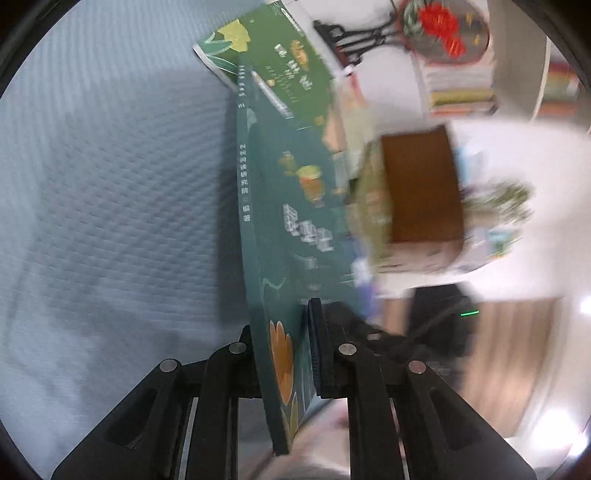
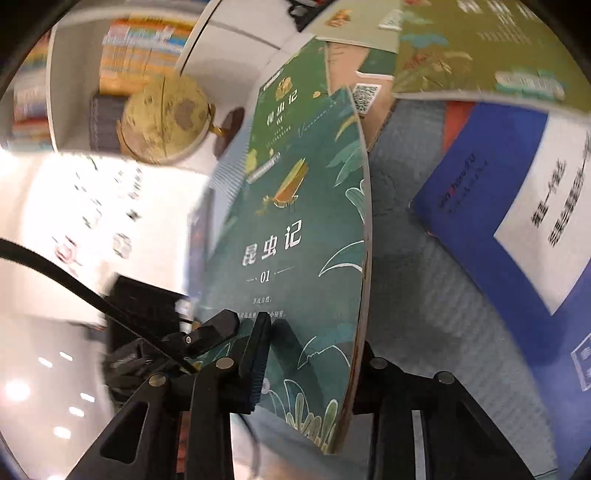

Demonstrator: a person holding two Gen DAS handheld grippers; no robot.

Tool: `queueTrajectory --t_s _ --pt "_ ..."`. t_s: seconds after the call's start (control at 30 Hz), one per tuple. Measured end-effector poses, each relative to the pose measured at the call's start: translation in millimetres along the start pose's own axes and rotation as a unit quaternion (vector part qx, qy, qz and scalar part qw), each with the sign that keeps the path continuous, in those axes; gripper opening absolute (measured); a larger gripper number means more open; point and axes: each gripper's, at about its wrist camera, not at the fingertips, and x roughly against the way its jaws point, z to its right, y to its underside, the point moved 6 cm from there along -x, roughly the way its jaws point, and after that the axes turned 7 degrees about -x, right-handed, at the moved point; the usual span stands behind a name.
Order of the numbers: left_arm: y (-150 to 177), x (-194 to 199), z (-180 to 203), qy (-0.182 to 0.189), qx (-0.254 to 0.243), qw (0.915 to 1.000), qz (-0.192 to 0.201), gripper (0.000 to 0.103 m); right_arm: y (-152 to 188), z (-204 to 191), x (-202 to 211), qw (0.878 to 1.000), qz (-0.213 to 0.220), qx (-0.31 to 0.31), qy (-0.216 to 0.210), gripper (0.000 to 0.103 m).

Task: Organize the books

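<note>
My left gripper (image 1: pixel 284 354) is shut on the lower spine end of a dark green book (image 1: pixel 295 229), held on edge above a pale blue quilted cloth (image 1: pixel 110 184). A second green book (image 1: pixel 273 62) lies beyond it. My right gripper (image 2: pixel 310 354) is shut on the same dark green book (image 2: pixel 295 229), whose cover reads 昆虫记 01. Another green book (image 2: pixel 288 96) shows behind it. A blue and white book (image 2: pixel 517 206) and an olive book (image 2: pixel 480 48) lie on the cloth to the right.
A white shelf holds stacked books (image 1: pixel 461 88) and a red ornament (image 1: pixel 439 22). A brown box (image 1: pixel 421 184) is blurred at right. In the right wrist view a globe (image 2: pixel 166 118) and stacked books (image 2: pixel 140 48) sit in the shelf. A black cable (image 2: pixel 92 295) crosses left.
</note>
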Motion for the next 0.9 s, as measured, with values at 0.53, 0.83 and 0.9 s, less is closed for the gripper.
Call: queueTrajectory --t_s 0.53,0.83,0.9 --pt "-14.3 73.1 27.9 -0.163 -0.172 0.9705 0.045 0.013 22.8 -115.6 -35.2 0.943 0.071 0.267 0.184 0.026" --pt "-53.3 182.3 -14.6 -0.164 -0.15 0.9686 0.11 0.014 30.9 -220.7 -84.2 0.934 0.085 0.311 0.152 0.026" --pt "-64.2 205.7 -30.4 -0.17 -0.145 0.9676 0.119 0.014 28.1 -241.0 -105.6 0.936 0.081 0.312 0.141 0.026"
